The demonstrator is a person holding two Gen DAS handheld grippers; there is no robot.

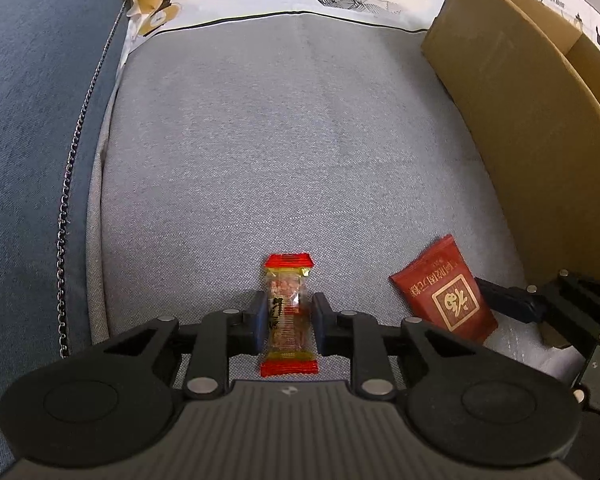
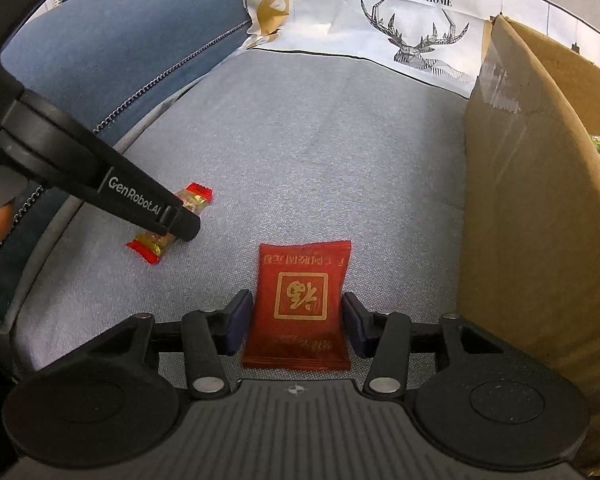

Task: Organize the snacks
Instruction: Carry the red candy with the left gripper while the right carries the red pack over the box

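Two snacks lying on the grey sofa cushion [image 1: 300, 140]: a clear candy bar [image 1: 288, 314] with red-gold crimped ends, and a flat dark-red packet [image 2: 298, 306] with a gold square emblem. Left gripper [image 1: 288, 320] is straddling the bar, pads just beside it, contact unclear. Right gripper [image 2: 296, 320] is bracketing the packet, jaws moderately open, small gaps showing. Cardboard box [image 2: 540, 200] sitting right.

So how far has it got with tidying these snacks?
Something colourful already shows inside the cardboard box, perhaps snacks put away. In hand: the left gripper straddles the clear candy bar, and the right gripper straddles the red packet; both lie on the grey cushion. Whether either is gripped is unclear. Left: moving both, presumably into the box.
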